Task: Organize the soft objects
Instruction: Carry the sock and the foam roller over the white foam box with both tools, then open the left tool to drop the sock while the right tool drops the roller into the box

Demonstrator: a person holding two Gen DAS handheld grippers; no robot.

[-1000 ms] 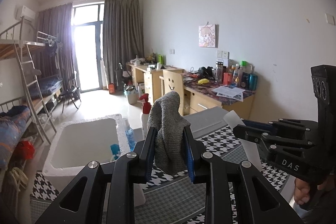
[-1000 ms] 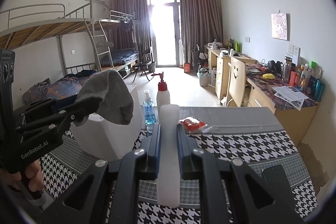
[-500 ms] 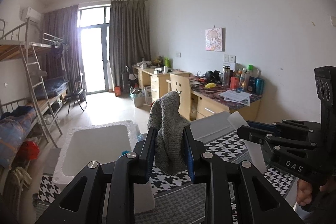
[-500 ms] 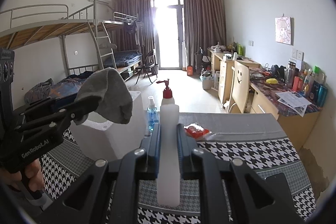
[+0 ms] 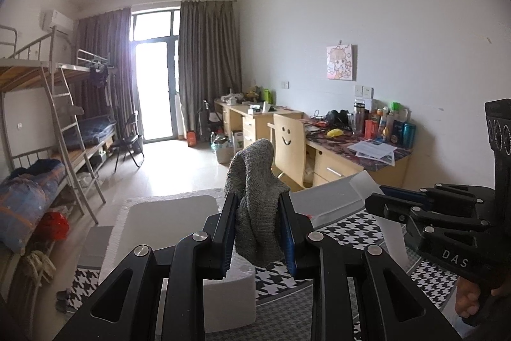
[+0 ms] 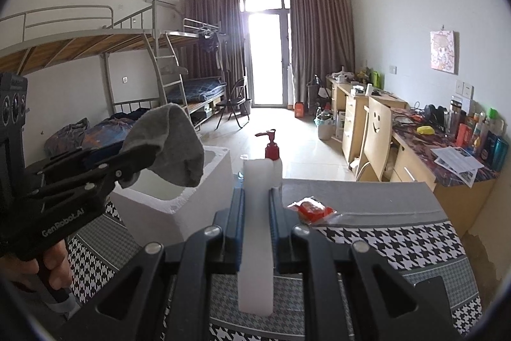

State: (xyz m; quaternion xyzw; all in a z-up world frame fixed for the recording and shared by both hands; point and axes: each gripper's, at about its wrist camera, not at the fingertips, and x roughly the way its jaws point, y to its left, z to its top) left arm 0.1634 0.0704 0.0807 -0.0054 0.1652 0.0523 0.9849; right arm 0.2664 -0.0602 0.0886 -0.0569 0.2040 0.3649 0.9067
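Note:
A grey knitted cloth (image 5: 255, 181) is pinched between the pads of my left gripper (image 5: 257, 203). It droops above the near right corner of a white foam box (image 5: 127, 213). In the right wrist view the same cloth (image 6: 172, 143) hangs from the left gripper (image 6: 134, 162) over the box (image 6: 204, 200). My right gripper (image 6: 257, 197) is shut on an upright white foam strip (image 6: 257, 245). That strip (image 5: 361, 184) and the right gripper (image 5: 380, 200) show at the right of the left wrist view.
The table wears a black-and-white houndstooth cover (image 6: 383, 245). A red-topped pump bottle (image 6: 271, 149) and a red packet (image 6: 311, 208) lie behind the strip. A smiley-backed chair (image 6: 378, 133), a cluttered desk (image 6: 447, 149) and bunk beds (image 6: 95, 40) stand beyond.
Both grippers have drifted a little toward the foam box, which now sits more under the grey cloth. The pump bottle now shows right of the strip. Both grips are unchanged.

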